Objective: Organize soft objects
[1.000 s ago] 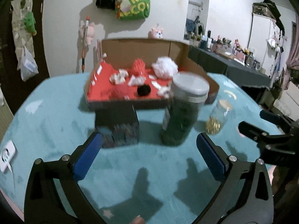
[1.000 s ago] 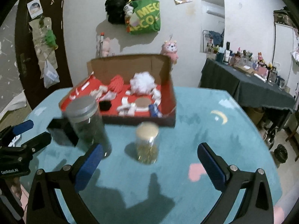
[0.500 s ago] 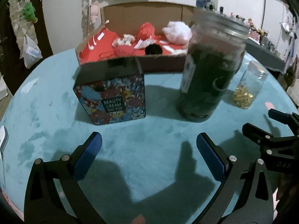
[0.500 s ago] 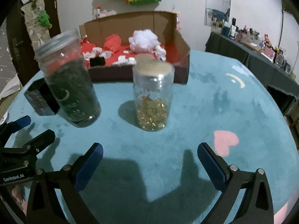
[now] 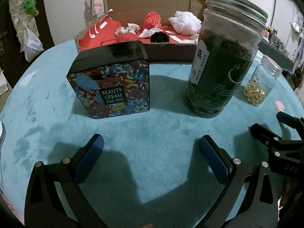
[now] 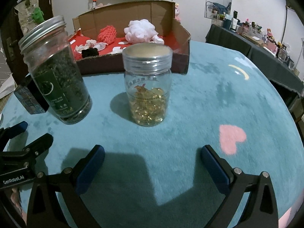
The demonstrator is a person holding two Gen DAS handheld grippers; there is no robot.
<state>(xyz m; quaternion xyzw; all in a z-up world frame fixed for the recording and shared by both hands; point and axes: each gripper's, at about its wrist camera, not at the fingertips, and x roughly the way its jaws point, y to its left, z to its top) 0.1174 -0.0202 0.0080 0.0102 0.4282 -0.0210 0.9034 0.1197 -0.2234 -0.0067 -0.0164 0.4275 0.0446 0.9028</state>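
A cardboard box (image 5: 167, 51) (image 6: 133, 64) with a red floor stands at the back of the teal table. In it lie soft things: a white puff (image 5: 185, 22) (image 6: 141, 30), a red net ball (image 5: 152, 19) (image 6: 107, 33), a black pom-pom (image 5: 159, 37) (image 6: 90, 52) and crumpled white pieces (image 5: 131, 27). My left gripper (image 5: 151, 150) hovers open low over the table, facing a floral tin (image 5: 112, 81) and a green tea jar (image 5: 222, 64). My right gripper (image 6: 152, 155) is open too, in front of a small jar of gold capsules (image 6: 147, 85). Neither holds anything.
The tea jar (image 6: 57, 76) and the tin (image 6: 28, 98) stand left of the capsule jar (image 5: 262, 83). The right gripper's tips (image 5: 269, 133) show at the left view's right edge. A dark side table (image 6: 256, 43) with clutter stands at the right. Bags hang on the far wall.
Both grippers have dropped lower and moved forward toward the jars and tin, which now loom larger. Both stayed open. No object on the table has moved.
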